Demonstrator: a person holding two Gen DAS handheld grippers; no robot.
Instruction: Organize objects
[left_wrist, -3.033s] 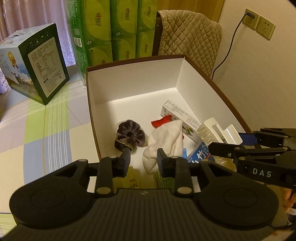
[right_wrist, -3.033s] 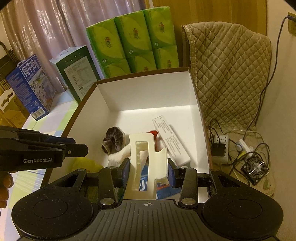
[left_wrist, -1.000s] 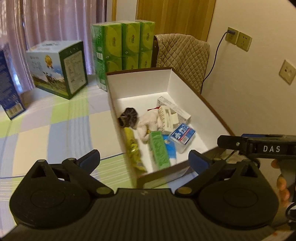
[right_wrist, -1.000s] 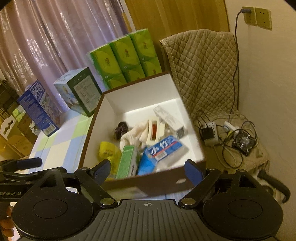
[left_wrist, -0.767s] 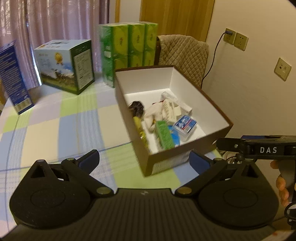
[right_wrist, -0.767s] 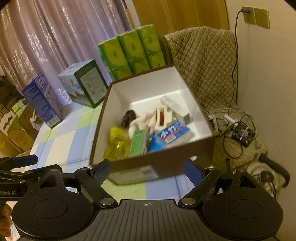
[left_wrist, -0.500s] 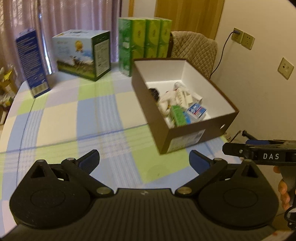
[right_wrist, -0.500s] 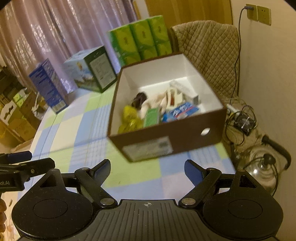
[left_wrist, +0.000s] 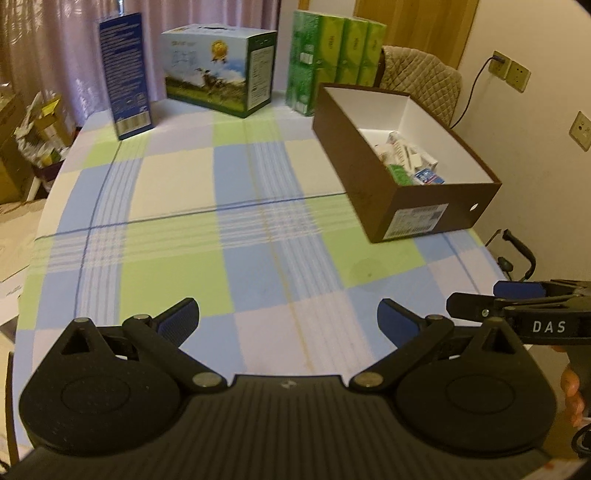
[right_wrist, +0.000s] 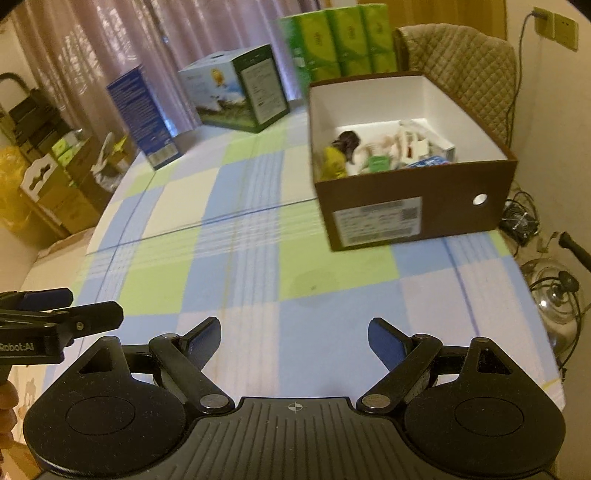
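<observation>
Both grippers: our left gripper (left_wrist: 288, 319) and right gripper (right_wrist: 294, 341) have fingers wide apart, holding nothing.
Box: we think the brown box (right_wrist: 413, 206) looks full, so we stay clear.

A checked cloth of pale green, blue and cream is covering the tabletop (left_wrist: 236, 221); the brown box (right_wrist: 413, 206) is showing a white inside (with a white label), and green packs (left_wrist: 332, 48) are standing behind

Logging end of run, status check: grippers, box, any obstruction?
Left gripper open, empty. Right gripper open, empty. Items inside brown box. Tablecloth between grippers and box bare.
</observation>
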